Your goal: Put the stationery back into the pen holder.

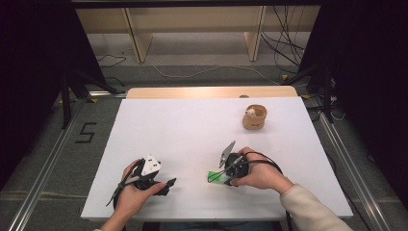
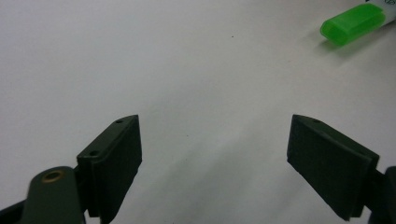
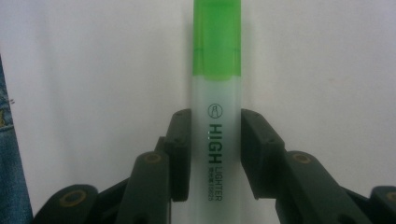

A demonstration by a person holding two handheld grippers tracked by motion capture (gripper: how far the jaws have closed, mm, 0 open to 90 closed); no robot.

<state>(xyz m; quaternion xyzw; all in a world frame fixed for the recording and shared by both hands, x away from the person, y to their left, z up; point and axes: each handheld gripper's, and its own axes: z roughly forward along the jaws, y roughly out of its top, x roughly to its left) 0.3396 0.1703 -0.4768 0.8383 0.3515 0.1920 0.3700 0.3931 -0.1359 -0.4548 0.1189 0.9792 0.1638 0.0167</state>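
Observation:
A highlighter (image 3: 217, 93) with a pale translucent body and a green cap lies along the white table top, printed "HIGH LIGHTER". My right gripper (image 3: 215, 126) is shut on its body, one pad pressing each side, with the cap sticking out beyond the tips. From above, the green end (image 1: 214, 176) shows just left of the right gripper (image 1: 222, 174), near the table's front edge. My left gripper (image 1: 167, 186) rests at the front left, a short way from the highlighter. Its jaws (image 2: 215, 154) stand wide apart with only bare table between them; the green cap (image 2: 353, 24) lies ahead at the upper right.
A tan cup (image 1: 254, 117) with a small white thing in it stands at the back right of the white table (image 1: 192, 125). Blue denim (image 3: 7, 140) shows past the table's front edge. Shelving legs and cables lie on the floor beyond the table.

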